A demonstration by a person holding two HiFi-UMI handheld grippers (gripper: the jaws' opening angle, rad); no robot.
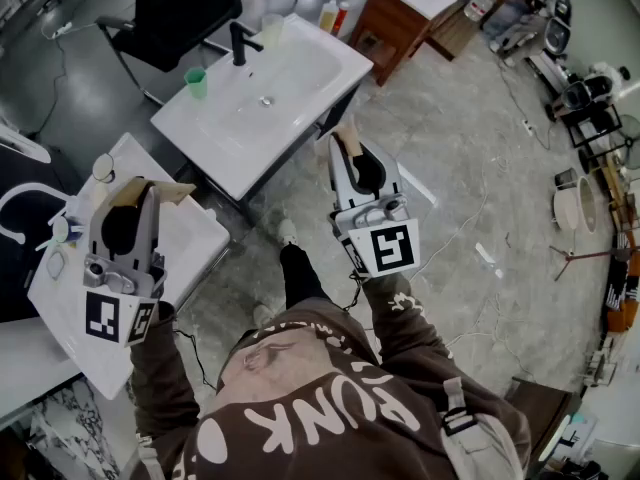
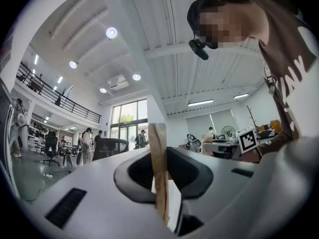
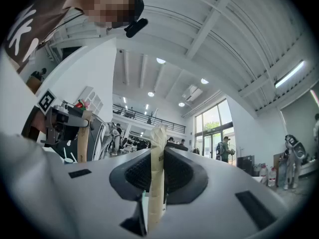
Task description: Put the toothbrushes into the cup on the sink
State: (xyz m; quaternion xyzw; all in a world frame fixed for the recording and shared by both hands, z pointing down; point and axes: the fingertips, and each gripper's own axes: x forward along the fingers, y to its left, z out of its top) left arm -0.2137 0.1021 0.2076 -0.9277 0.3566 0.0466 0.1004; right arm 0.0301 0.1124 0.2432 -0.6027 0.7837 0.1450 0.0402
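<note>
A green cup (image 1: 196, 81) stands on the left rim of the white sink (image 1: 300, 93), beside the black faucet (image 1: 240, 43). My left gripper (image 1: 150, 190) hovers over a white side table (image 1: 195, 243), its tape-wrapped jaws pressed together with nothing between them. My right gripper (image 1: 347, 136) hangs just off the sink's near right corner, also shut and empty. Both gripper views point up at the ceiling and show only the closed left gripper (image 2: 158, 129) and the closed right gripper (image 3: 158, 131). Small items (image 1: 62, 230) lie on the side table, too small to tell as toothbrushes.
A clear cup (image 1: 272, 28) and bottles (image 1: 330, 13) stand at the sink's far edge. A black chair (image 1: 180, 8) is behind the sink and a wooden cabinet (image 1: 400, 18) to its right. Cables and equipment line the right side of the floor.
</note>
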